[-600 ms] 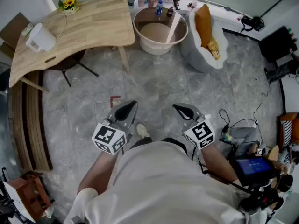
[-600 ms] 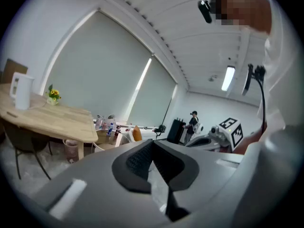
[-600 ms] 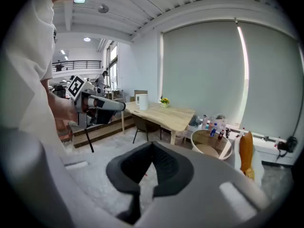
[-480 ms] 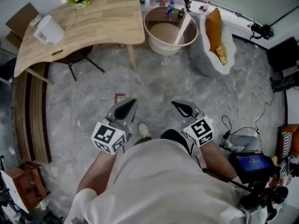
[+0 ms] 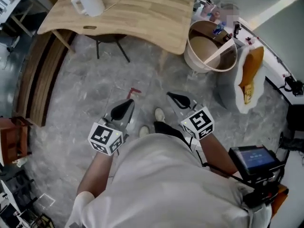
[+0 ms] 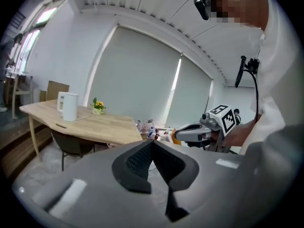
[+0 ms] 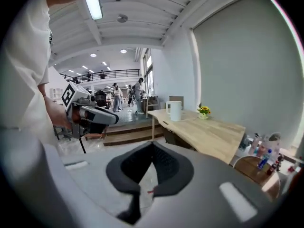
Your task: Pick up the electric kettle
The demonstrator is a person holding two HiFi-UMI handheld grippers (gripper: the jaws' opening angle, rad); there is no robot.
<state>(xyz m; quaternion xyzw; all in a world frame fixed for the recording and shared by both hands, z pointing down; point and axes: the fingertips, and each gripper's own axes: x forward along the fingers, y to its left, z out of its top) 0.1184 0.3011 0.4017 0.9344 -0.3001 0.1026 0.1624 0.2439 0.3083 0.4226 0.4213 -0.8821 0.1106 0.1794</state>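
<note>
A white electric kettle [image 5: 89, 0] stands on the far left end of a curved wooden table [image 5: 142, 13]; it also shows small in the left gripper view, kettle [image 6: 69, 106], and in the right gripper view, kettle [image 7: 174, 111]. My left gripper [image 5: 127, 104] and right gripper [image 5: 174, 98] are held in front of the person's body, over the grey floor, well short of the table. Both are shut with nothing between the jaws. From the left gripper view the right gripper [image 6: 178, 133] shows at the right; from the right gripper view the left gripper [image 7: 114, 119] shows at the left.
A small pot of yellow flowers [image 6: 97, 107] sits on the table beyond the kettle. A chair [image 5: 110, 42] stands under the table. A round tub [image 5: 209, 46] and a white beanbag with an orange cushion [image 5: 249, 77] lie at the right. Wooden steps [image 5: 40, 75] run along the left.
The view has swung and moved toward the table: the kettle and table now lie higher and more central. Both grippers stay shut, held in front of the body.
</note>
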